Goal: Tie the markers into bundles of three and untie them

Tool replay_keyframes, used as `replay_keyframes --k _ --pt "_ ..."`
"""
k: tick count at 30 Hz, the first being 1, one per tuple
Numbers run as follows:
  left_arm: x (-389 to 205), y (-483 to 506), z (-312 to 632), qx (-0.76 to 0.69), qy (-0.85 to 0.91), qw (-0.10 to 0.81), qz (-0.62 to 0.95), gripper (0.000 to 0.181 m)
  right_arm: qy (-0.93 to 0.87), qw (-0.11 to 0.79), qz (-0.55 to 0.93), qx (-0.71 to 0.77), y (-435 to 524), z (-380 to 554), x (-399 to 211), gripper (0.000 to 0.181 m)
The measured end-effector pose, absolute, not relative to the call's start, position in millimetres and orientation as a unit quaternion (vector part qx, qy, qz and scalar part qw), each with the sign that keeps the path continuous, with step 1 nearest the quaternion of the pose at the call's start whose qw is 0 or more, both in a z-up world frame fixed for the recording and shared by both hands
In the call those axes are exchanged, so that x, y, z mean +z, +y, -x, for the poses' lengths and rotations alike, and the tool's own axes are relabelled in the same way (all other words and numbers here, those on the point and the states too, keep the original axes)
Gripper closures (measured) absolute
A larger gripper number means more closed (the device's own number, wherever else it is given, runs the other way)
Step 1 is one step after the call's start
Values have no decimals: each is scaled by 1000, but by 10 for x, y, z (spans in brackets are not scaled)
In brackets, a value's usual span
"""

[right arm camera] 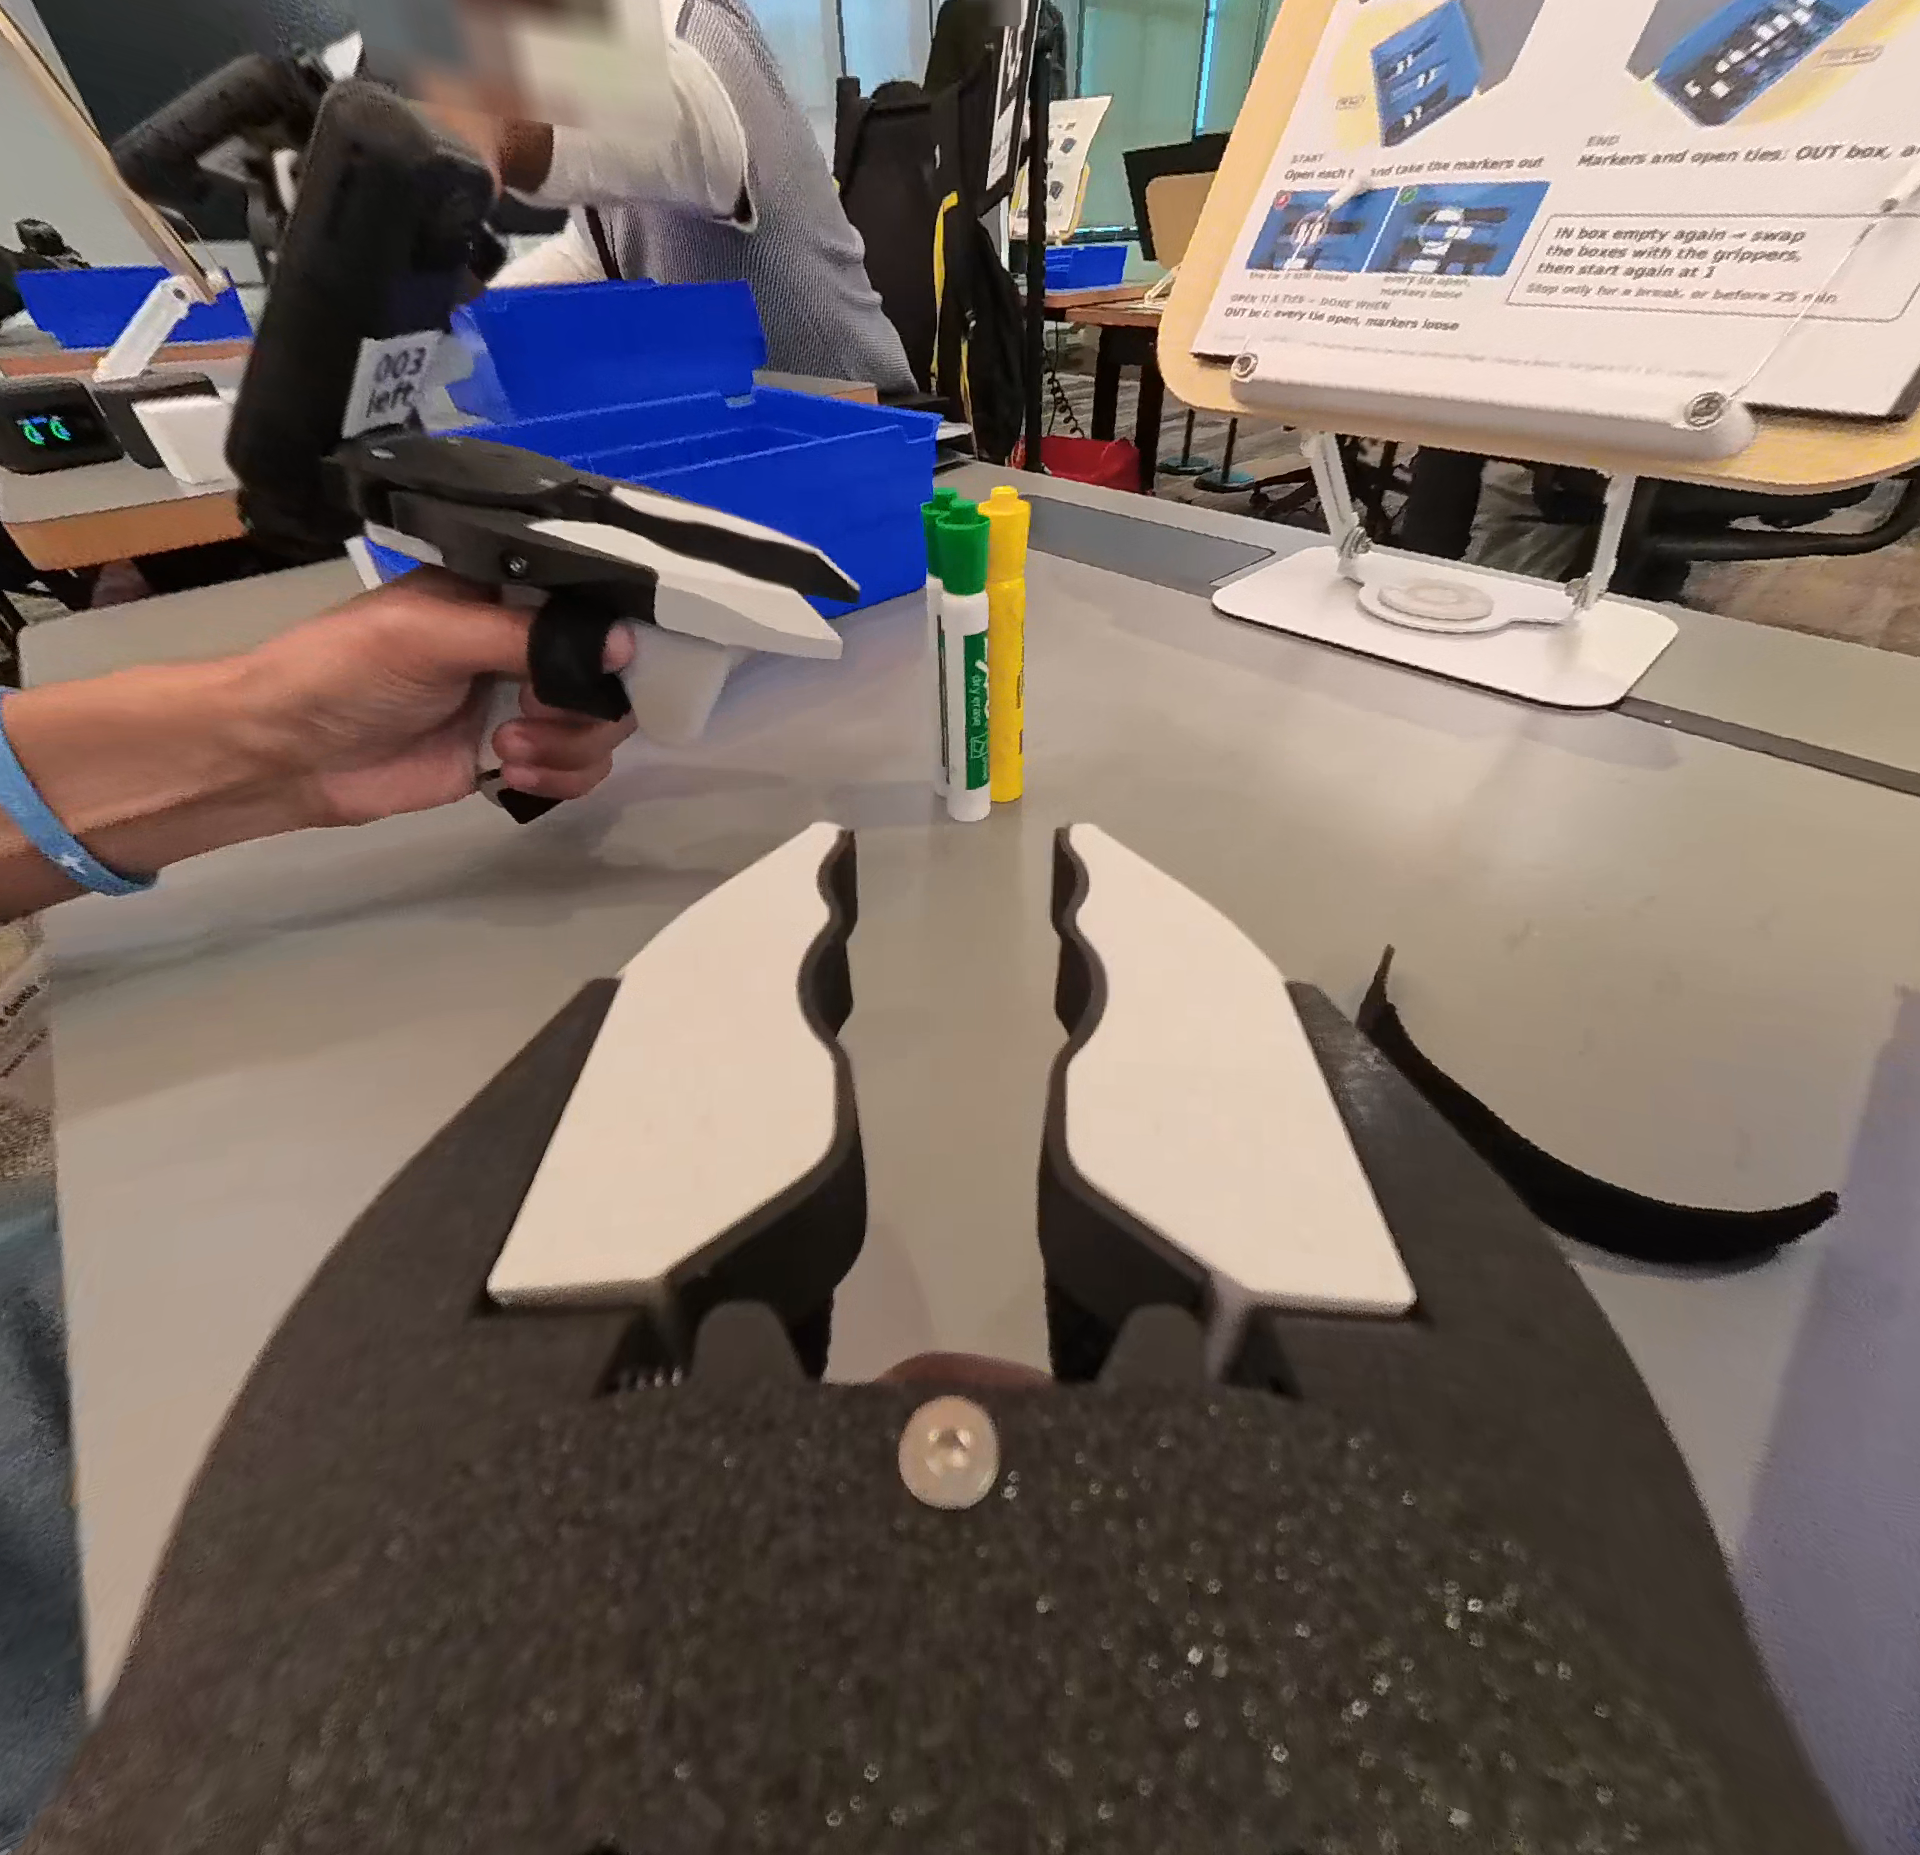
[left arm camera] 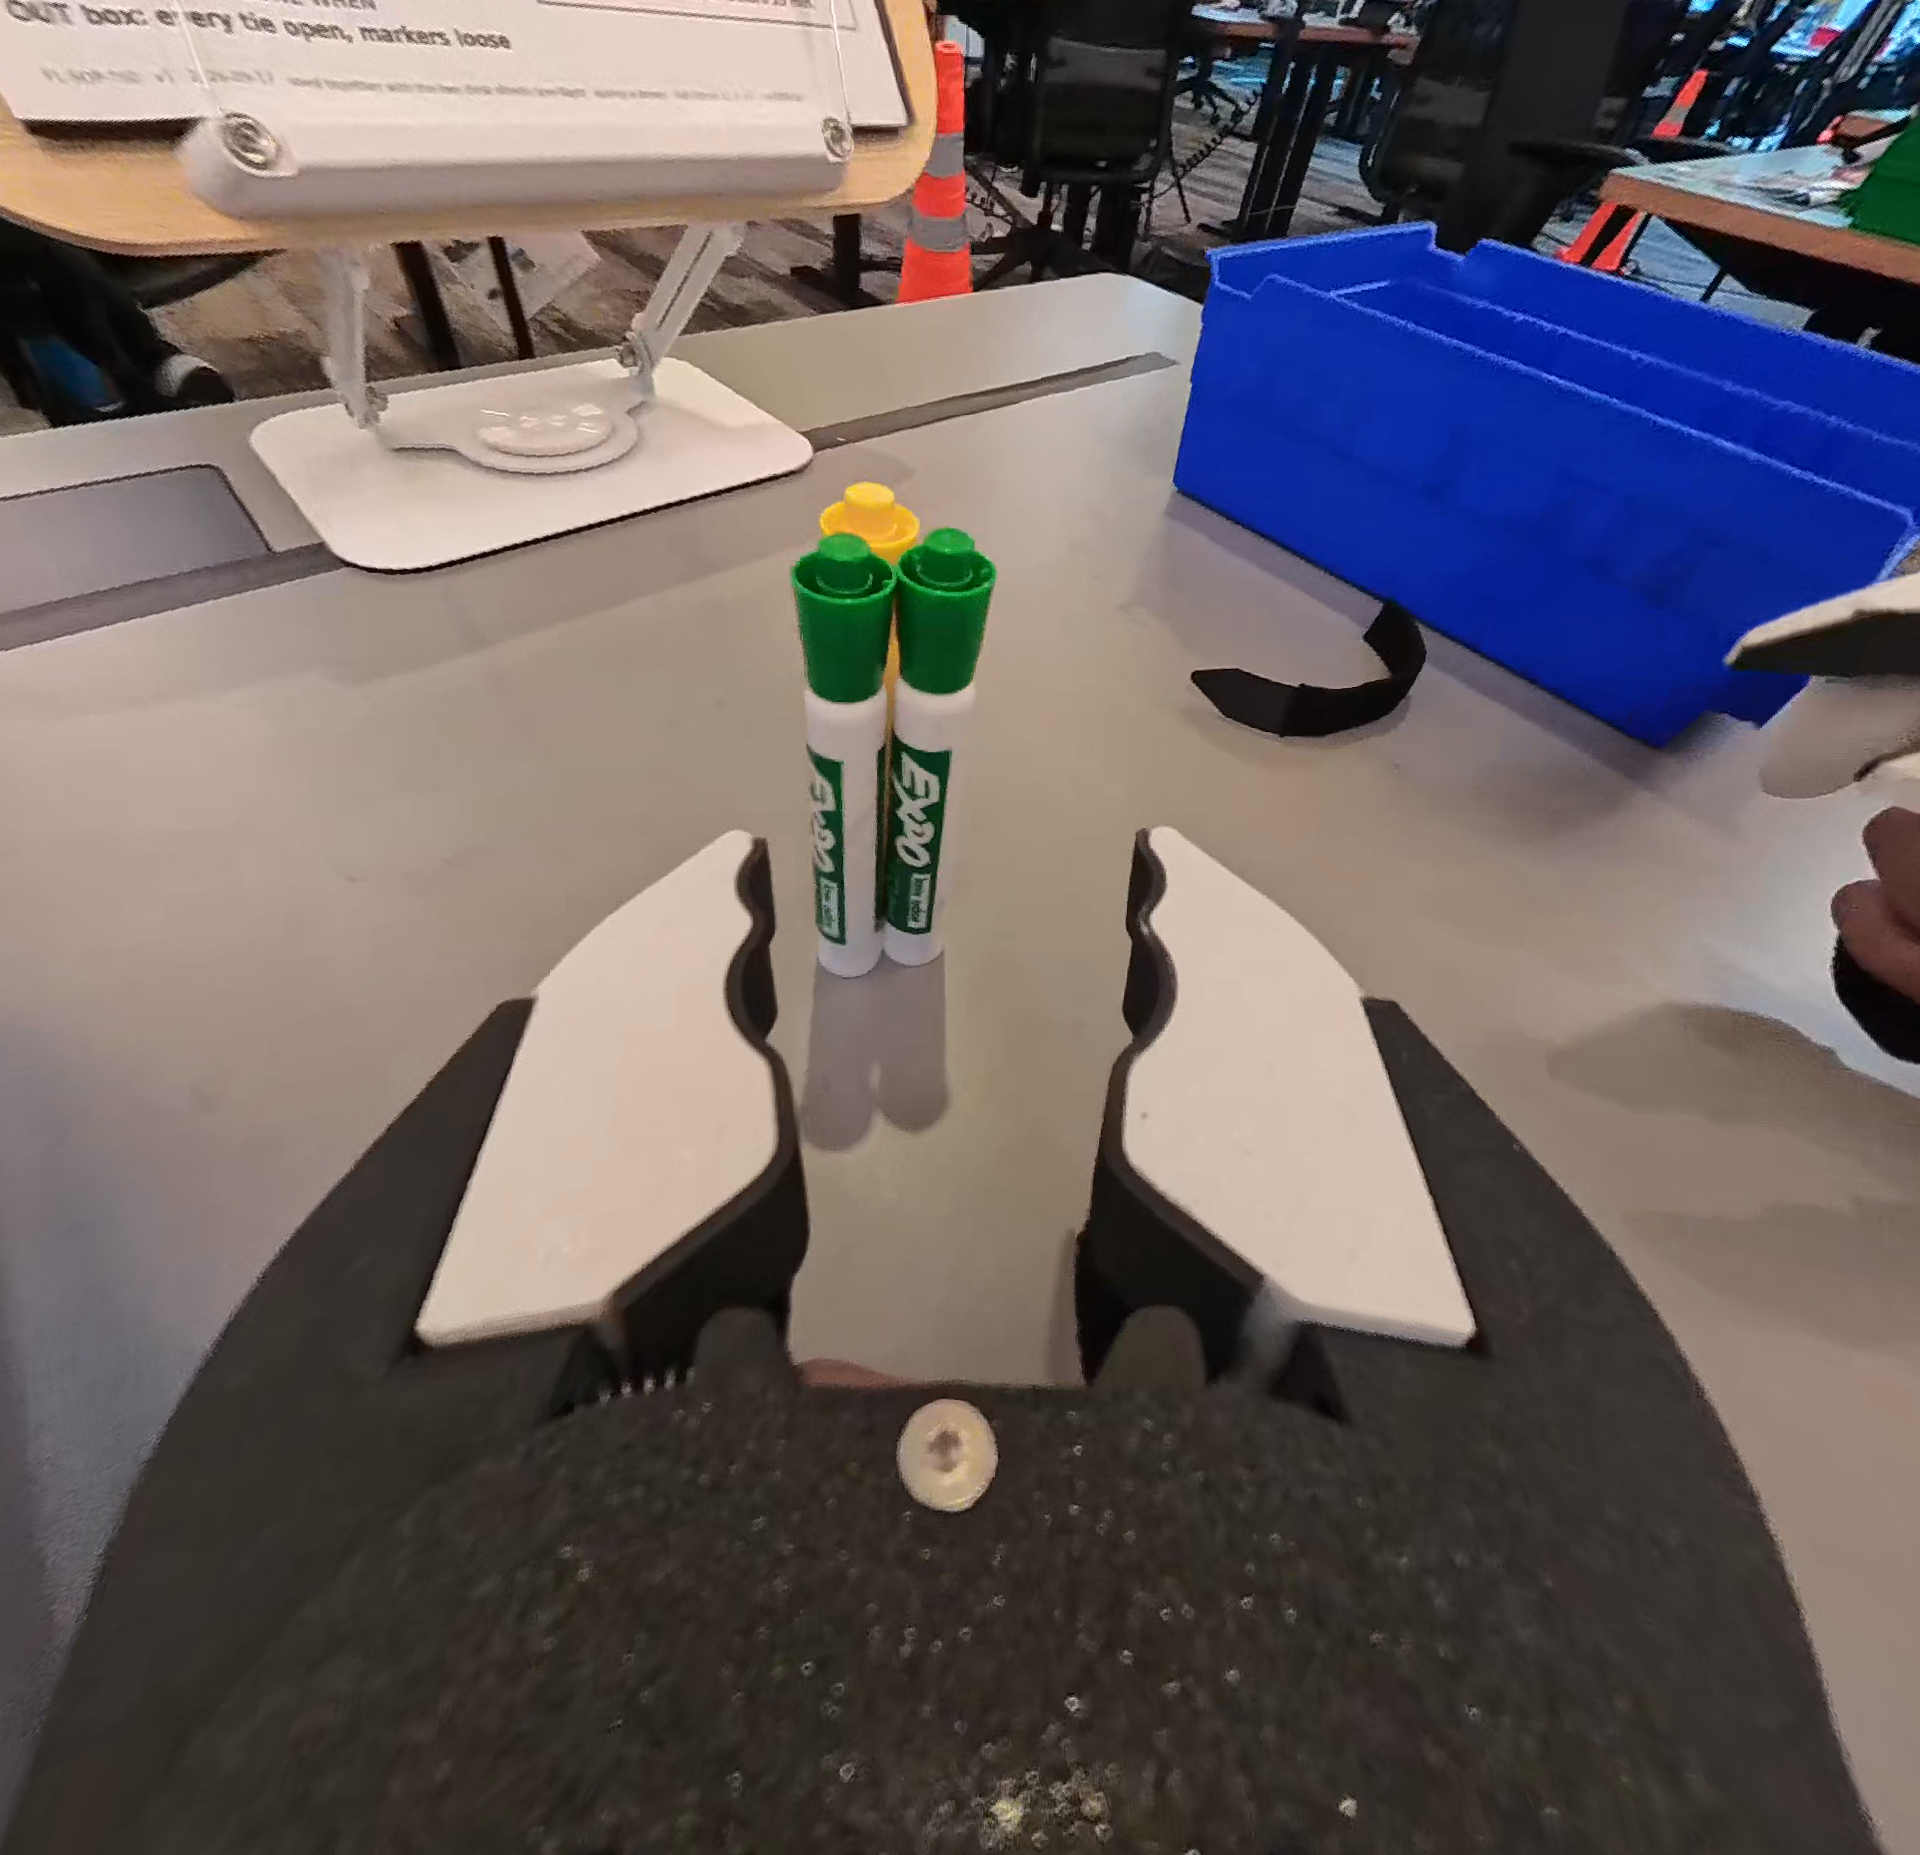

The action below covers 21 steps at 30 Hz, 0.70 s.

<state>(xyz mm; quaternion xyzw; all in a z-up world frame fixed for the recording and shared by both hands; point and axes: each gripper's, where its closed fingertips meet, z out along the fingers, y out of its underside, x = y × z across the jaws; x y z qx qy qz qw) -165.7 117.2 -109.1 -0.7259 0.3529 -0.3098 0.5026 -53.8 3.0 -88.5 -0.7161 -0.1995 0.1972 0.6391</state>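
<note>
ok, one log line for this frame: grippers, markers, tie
left gripper: open, empty | right gripper: open, empty | markers: two green, one yellow, upright, untied | black tie: loose on table

Bright, even indoor light on my feeds, mostly from overhead. Soft short shadows under markers (left arm camera: 888,756) fall toward my left camera; counter (left arm camera: 416,818) shows faint sheen, no harsh glare. Strong fisheye bending at edges in both views. Near gripper bodies slightly soft. Background room blurred. Sign stand (right arm camera: 1558,195) text smeared. Mosaic patch at top of right view.
</note>
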Motion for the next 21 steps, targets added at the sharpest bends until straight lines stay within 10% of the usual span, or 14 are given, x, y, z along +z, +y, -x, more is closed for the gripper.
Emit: replay_keyframes --k 21 --pt "-1187 1412 1615 -227 309 547 744 105 -204 622 736 174 115 456 -1022 149"
